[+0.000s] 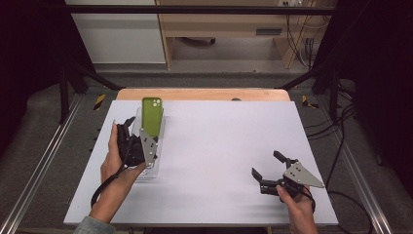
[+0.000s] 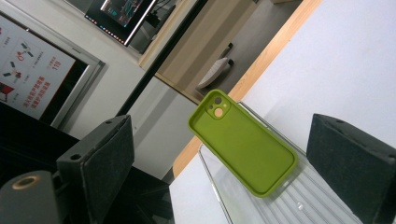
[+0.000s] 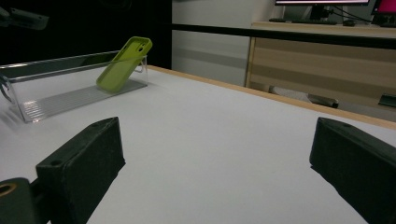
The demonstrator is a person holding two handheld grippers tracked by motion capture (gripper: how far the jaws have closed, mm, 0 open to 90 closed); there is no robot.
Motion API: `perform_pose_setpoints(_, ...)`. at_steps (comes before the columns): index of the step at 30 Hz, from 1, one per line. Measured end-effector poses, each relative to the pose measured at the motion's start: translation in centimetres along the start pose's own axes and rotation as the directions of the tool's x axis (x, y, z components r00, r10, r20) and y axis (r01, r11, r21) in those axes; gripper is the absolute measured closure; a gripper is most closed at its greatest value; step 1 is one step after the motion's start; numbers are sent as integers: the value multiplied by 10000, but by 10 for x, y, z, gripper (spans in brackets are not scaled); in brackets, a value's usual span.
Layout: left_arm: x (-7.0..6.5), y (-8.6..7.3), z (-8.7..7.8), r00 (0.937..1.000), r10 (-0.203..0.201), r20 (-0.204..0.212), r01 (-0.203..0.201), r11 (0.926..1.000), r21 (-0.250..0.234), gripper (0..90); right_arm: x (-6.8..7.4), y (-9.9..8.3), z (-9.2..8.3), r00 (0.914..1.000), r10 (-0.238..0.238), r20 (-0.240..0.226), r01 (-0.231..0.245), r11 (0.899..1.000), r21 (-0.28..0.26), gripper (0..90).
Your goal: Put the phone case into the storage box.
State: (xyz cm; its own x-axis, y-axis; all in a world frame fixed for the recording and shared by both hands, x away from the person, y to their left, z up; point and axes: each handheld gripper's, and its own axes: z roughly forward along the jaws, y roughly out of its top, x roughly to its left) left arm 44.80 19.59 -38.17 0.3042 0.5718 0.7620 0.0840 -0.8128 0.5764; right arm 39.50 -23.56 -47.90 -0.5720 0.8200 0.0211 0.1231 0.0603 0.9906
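At the near edge of the white table [image 1: 219, 146], my right gripper [image 1: 267, 168] rests at about 5 o'clock in the high view, my hand wrapped round its handle, both black jaws spread wide with nothing between them. In the right gripper view those jaws frame only bare tabletop.

Across the table at about 9 o'clock, my left gripper [image 1: 127, 127] sits just beside a clear plastic tray [image 1: 151, 168], my left hand [image 1: 113, 163] clasping it from the outside. Its jaws also stand apart and hold nothing: in the left gripper view the two padded blocks flank the scene without touching anything.

Farther on, at roughly 10 o'clock, a green phone case [image 1: 152, 116] stands tilted in the far end of the tray, its lower edge on the ribbed floor [image 2: 299, 196] and its upper part, with the camera cut-out, leaning against the end wall. The hollow inner face is turned towards my left gripper.

Beyond the table's wooden back edge [image 1: 204, 93] lie a grey floor, a pale cabinet [image 1: 224, 29] and trailing cables [image 1: 299, 34].
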Motion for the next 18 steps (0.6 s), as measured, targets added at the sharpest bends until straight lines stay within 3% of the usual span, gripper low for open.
perform_pose_setpoints(4, 1, -4, -5, 9996, -297, 43, 297, 9996, -42, 66, 0, 0, 0, 10000, 15, -13, -15, 10000, 18, 31)
perform_pose_setpoints(7, 3, -8, -10, 9950, -965, 255, 968, 9952, -112, 61, 0, 0, 0, 10000, -8, -33, 8, 10000, 33, 31)
perform_pose_setpoints(10, 4, -13, -12, 9909, -1298, 351, 1302, 9914, -91, 59, 0, 0, 0, 10000, 16, -21, -15, 10000, 59, 29)
perform_pose_setpoints(14, 6, -21, -17, 9805, -1872, 607, 1886, 9819, -189, 51, 0, -1, 0, 10000, 61, -38, -61, 10000, 65, 27)
perform_pose_setpoints(18, 7, -27, -22, 9636, -2486, 987, 2541, 9660, -478, 46, -1, -1, 0, 10000, 52, -21, -52, 10000, 73, 26)
